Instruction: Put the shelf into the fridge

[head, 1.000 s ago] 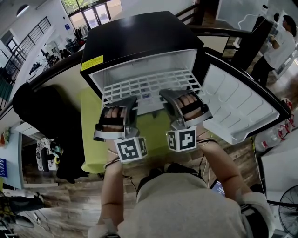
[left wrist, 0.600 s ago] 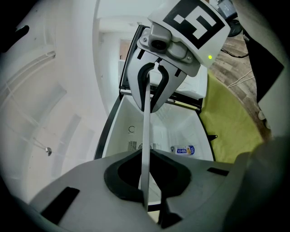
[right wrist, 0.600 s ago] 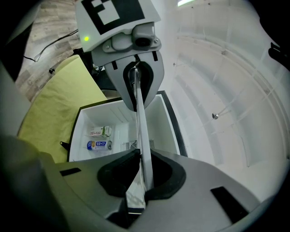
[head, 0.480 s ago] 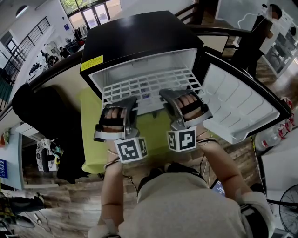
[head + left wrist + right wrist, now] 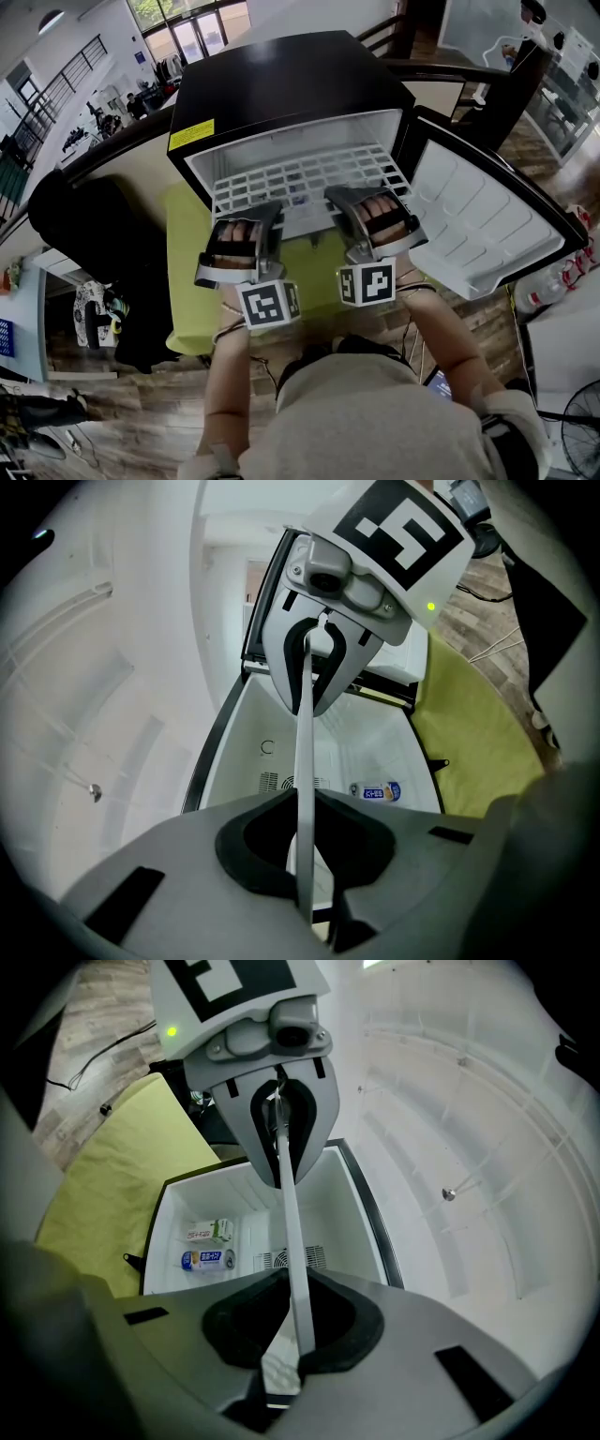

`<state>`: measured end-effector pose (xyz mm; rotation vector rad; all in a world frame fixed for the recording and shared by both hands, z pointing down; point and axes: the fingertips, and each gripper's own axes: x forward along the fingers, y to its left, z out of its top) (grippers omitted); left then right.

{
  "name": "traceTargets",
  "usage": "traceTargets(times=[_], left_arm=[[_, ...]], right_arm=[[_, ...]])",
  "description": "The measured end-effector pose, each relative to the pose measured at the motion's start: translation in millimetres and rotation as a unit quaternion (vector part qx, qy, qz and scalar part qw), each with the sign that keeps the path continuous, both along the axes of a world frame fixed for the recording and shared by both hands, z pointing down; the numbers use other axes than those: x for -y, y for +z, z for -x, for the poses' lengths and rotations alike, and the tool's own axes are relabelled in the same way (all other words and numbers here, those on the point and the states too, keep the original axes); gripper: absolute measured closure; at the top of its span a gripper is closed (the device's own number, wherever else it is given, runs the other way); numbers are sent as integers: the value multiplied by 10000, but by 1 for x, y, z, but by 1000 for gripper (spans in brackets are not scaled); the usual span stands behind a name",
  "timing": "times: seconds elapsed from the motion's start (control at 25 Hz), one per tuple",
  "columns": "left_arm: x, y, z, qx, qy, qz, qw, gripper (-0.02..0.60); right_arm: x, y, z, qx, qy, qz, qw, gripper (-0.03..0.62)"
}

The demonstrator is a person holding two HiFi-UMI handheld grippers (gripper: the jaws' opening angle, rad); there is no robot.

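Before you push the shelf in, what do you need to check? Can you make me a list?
1. The fridge door is swung wide open and out of the way of the shelf: ok.
2. The left gripper is shut on the shelf's front edge: ok.
3. The right gripper has the front edge between its jaws, which are closing: ok.
4. The can and the carton sit low in the fridge, apart from the shelf: ok.
5. The shelf's front edge looks level from side to side: ok.
6. The shelf's sides rest on the ledges of the inner walls: cannot tell.
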<state>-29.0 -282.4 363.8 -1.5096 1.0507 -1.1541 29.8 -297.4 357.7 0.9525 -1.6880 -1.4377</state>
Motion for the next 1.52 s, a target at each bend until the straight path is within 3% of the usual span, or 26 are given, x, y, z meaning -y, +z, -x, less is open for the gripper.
traceTargets(times=[0.36,1.04,1.52], left_arm=[[12,13,-1,-38,0,317,9995,535],[37,16,5,-58,-54,464,9989,528],[56,17,8,-369,29,558,9978,520]], right_arm=[[16,11,1,-36,65,131,9999,548],[40,15,7,170,22,308,9994,541],[60,16,12,162,32,439,9989,537]])
